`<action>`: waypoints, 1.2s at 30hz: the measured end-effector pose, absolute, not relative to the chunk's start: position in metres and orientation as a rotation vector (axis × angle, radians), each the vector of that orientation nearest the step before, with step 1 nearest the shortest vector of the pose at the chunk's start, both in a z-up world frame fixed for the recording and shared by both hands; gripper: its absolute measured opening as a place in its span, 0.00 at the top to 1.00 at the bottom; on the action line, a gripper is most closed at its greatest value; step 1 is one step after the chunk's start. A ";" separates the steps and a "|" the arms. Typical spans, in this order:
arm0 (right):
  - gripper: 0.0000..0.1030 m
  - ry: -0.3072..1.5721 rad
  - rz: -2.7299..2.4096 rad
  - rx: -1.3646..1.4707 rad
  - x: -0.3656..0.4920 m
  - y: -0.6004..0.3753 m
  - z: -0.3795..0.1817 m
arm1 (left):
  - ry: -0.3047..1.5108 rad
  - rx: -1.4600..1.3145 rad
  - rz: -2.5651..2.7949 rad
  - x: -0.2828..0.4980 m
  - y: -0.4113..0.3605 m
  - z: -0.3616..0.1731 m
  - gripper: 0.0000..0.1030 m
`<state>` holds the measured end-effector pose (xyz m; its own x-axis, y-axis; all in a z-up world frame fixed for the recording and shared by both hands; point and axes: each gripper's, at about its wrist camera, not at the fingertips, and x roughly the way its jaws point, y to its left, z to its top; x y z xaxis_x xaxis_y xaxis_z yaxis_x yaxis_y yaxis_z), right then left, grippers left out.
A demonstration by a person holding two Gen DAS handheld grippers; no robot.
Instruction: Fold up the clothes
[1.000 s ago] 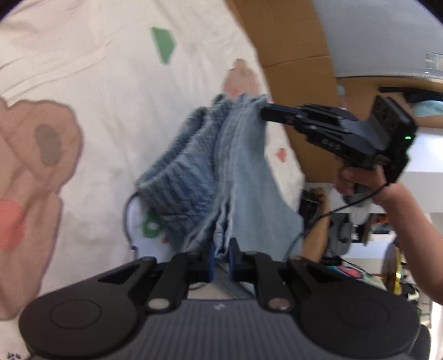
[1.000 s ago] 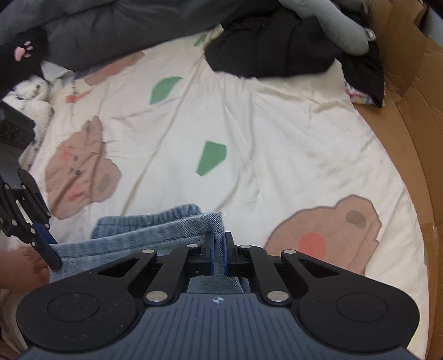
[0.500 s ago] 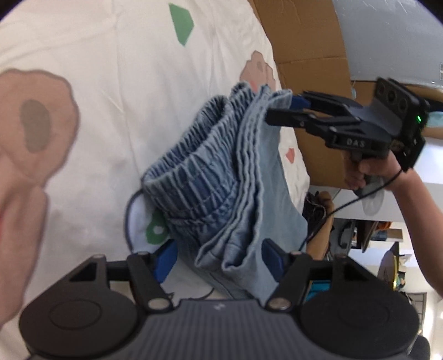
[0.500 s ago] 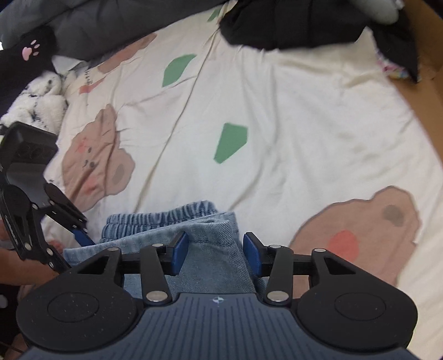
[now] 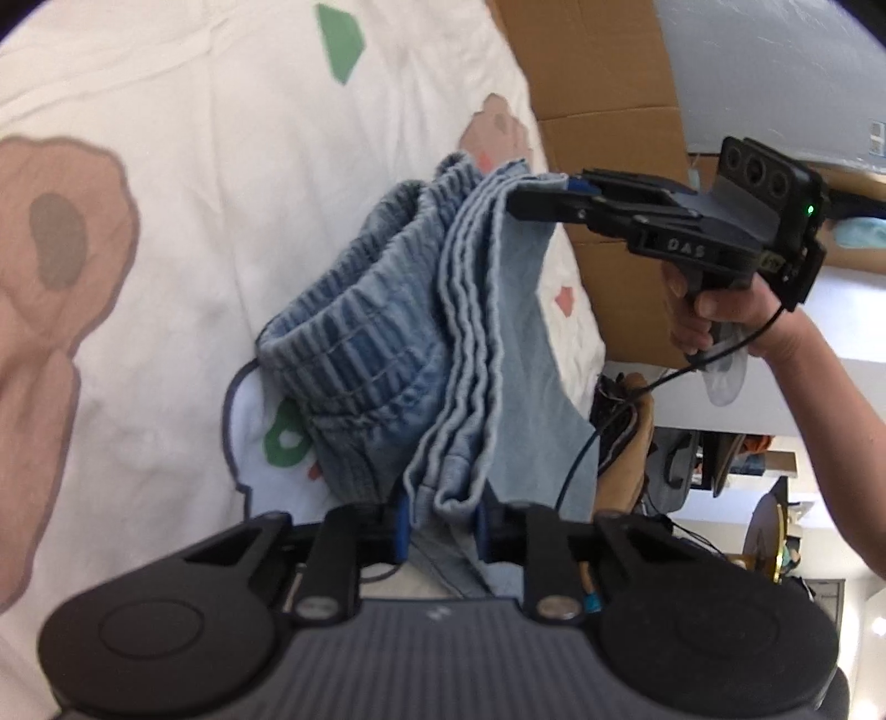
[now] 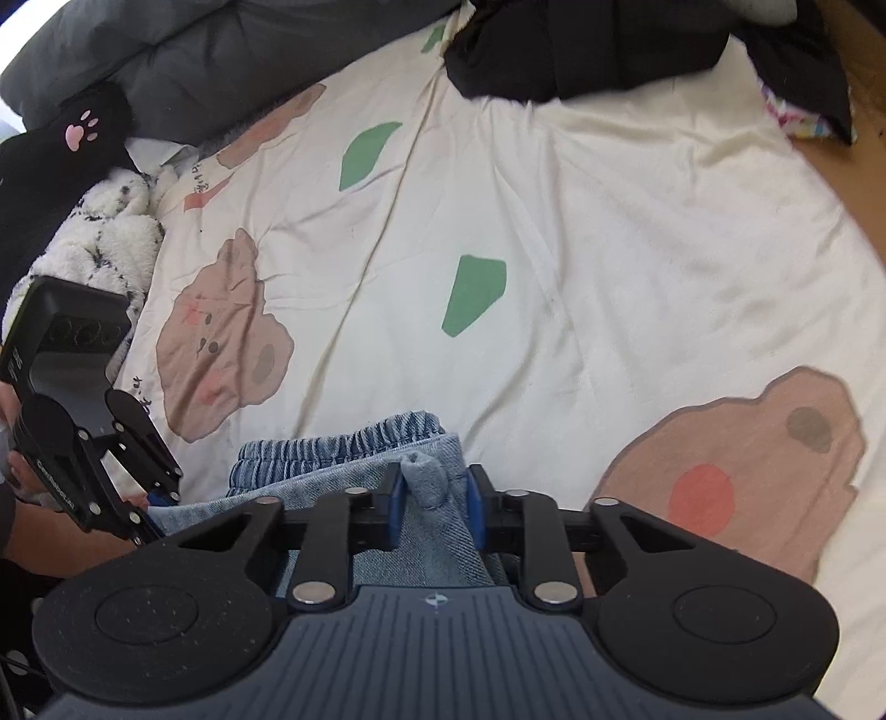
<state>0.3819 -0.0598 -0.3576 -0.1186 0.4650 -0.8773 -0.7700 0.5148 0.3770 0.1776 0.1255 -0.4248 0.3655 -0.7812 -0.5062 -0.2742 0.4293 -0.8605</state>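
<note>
A light-blue denim garment (image 5: pixel 360 343) with an elastic waistband lies folded in several layers on the cream bear-print sheet (image 5: pixel 221 166). My left gripper (image 5: pixel 441 526) has its jaws closing, and the blue pads squeeze the near stack of folded edges. At the far end, my right gripper (image 5: pixel 531 194) pinches the other corner. In the right wrist view the right gripper (image 6: pixel 434 509) is closing too, with a bunched fold of denim (image 6: pixel 332 448) pressed between its pads. The left gripper (image 6: pixel 158 501) shows at the left edge, its tips on the cloth.
A black clothing pile (image 6: pixel 581 50) and a grey duvet (image 6: pixel 194 61) lie at the far side of the bed. A fluffy white and black plush (image 6: pixel 105 232) sits at the left. Brown cardboard (image 5: pixel 598 66) borders the bed. A hand (image 5: pixel 720 310) holds the right gripper.
Both grippers, first shut on thin denim edges, opened wide half a second ago and have now closed again on thicker bunches of the folded denim. The right gripper tilted further down.
</note>
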 end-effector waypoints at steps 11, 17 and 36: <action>0.86 1.205 0.941 -0.305 0.368 -0.079 -0.322 | 1.166 -1.051 -0.443 0.196 0.130 -0.392 0.85; 0.86 1.208 0.910 -0.329 0.375 -0.073 -0.330 | 1.203 -1.067 -0.368 0.203 0.132 -0.403 0.85; 0.55 1.242 0.866 -0.295 0.384 -0.064 -0.350 | 1.197 -1.109 -0.254 0.194 0.153 -0.411 0.46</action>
<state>0.3844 -0.0637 -0.3501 0.0639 0.4114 -0.9092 -0.7107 0.6583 0.2479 0.1945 0.1529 -0.4115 0.4065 -0.6790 -0.6113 -0.3728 0.4875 -0.7895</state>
